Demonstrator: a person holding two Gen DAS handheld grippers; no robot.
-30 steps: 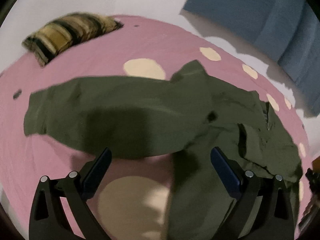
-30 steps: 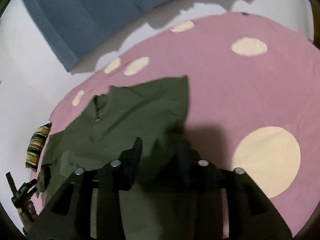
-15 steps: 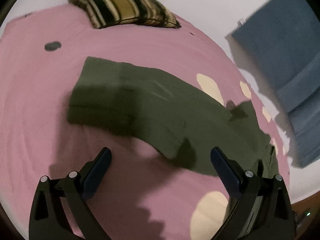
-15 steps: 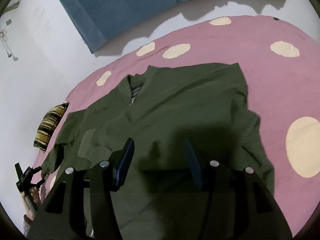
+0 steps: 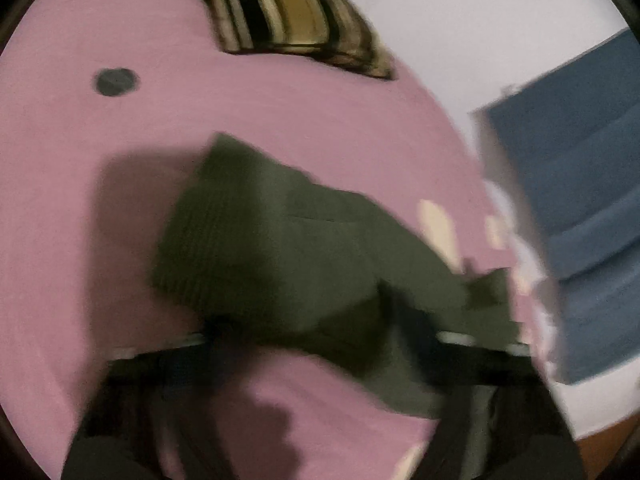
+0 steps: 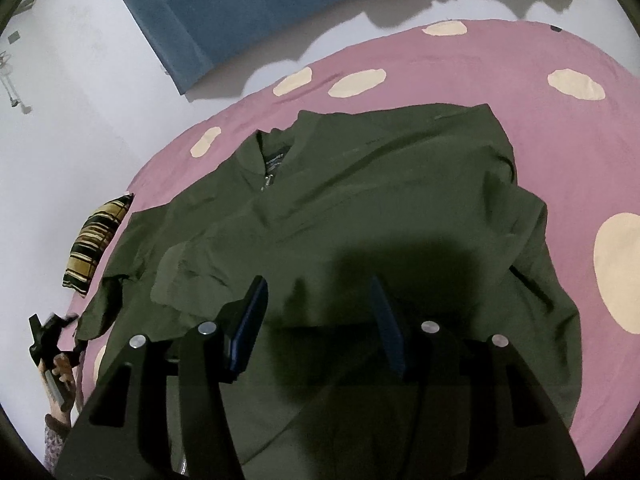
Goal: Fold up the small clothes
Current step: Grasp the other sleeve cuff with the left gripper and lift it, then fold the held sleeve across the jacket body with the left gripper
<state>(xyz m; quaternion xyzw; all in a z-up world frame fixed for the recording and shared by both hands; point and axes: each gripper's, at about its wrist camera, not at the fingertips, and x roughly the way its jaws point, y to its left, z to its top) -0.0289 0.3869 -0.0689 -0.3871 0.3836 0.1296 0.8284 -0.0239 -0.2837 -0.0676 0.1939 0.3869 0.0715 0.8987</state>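
An olive green zip jacket (image 6: 360, 208) lies spread on a pink bedsheet (image 6: 480, 64) with cream dots, collar toward the far side. My right gripper (image 6: 320, 312) hovers open over the jacket's lower body, empty. In the left wrist view, which is badly motion-blurred, the jacket's sleeve with ribbed cuff (image 5: 224, 248) lies across the sheet (image 5: 80, 200) just ahead of my left gripper (image 5: 320, 344); its jaws look spread on either side of the sleeve. The left gripper and hand (image 6: 52, 344) show in the right wrist view at the sleeve end.
A striped yellow and black cushion (image 5: 288, 16) lies at the bed's far edge, also in the right wrist view (image 6: 96, 240). A blue curtain (image 6: 280, 8) hangs on the white wall behind the bed. A dark round spot (image 5: 116, 82) marks the sheet.
The left gripper has moved fast toward the sleeve cuff, which is now close and blurred. The right gripper has pulled back and up, showing the whole jacket, and has opened wider.
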